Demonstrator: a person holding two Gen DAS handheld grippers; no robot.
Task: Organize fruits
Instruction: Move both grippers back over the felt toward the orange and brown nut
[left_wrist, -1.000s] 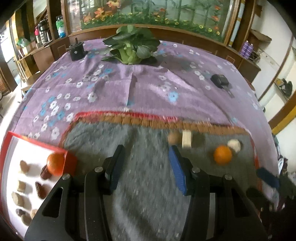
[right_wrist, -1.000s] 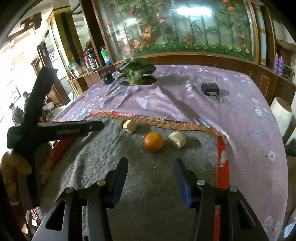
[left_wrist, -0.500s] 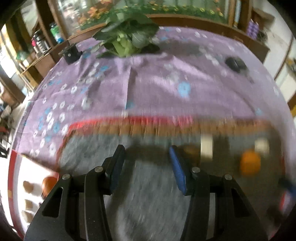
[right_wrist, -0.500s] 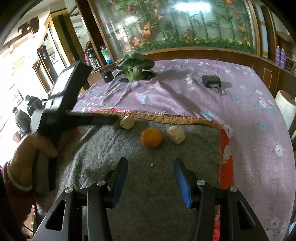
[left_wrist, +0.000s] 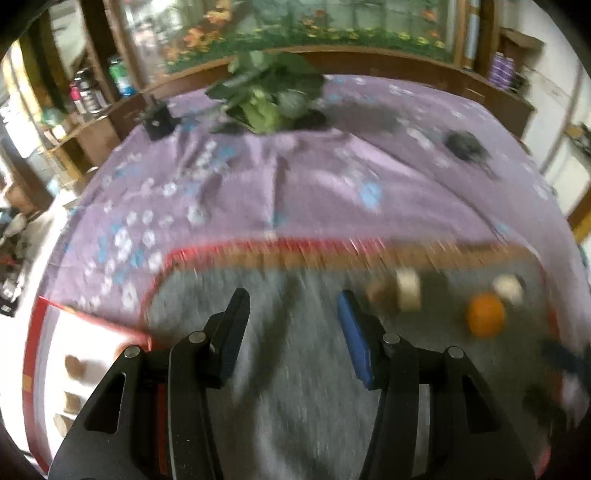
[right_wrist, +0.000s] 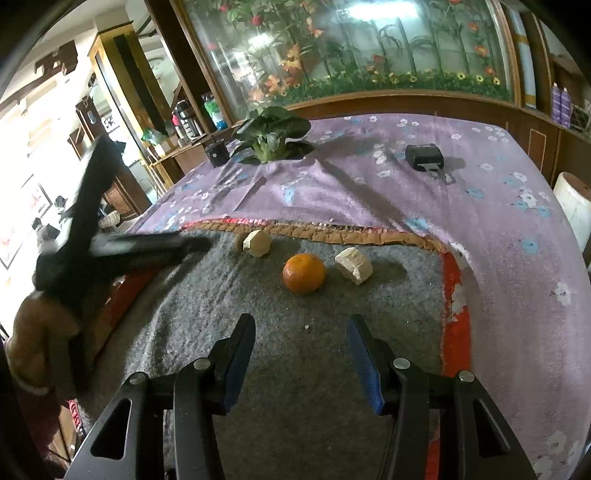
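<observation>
An orange (right_wrist: 304, 273) lies on the grey felt mat (right_wrist: 295, 354), between two pale chunks (right_wrist: 257, 243) (right_wrist: 354, 264); a small brown fruit (right_wrist: 238, 240) sits just left of the left chunk. In the blurred left wrist view the orange (left_wrist: 485, 314) and chunks (left_wrist: 408, 292) lie to the right. My right gripper (right_wrist: 301, 339) is open and empty, a short way in front of the orange. My left gripper (left_wrist: 293, 317) is open and empty above the mat; it also shows in the right wrist view (right_wrist: 147, 247), reaching toward the left chunk. A red-rimmed white tray (left_wrist: 55, 354) with brown pieces lies at the left.
A leafy green vegetable (right_wrist: 271, 136) and a small black pot (right_wrist: 217, 154) sit at the back of the purple flowered cloth (right_wrist: 369, 184). A black device (right_wrist: 424, 156) lies at the back right. A white roll (right_wrist: 574, 206) stands off the table's right edge.
My left gripper has swung from beside the tray toward the middle of the mat, near the left pale chunk. My right gripper has moved slightly closer to the orange. Both stay open.
</observation>
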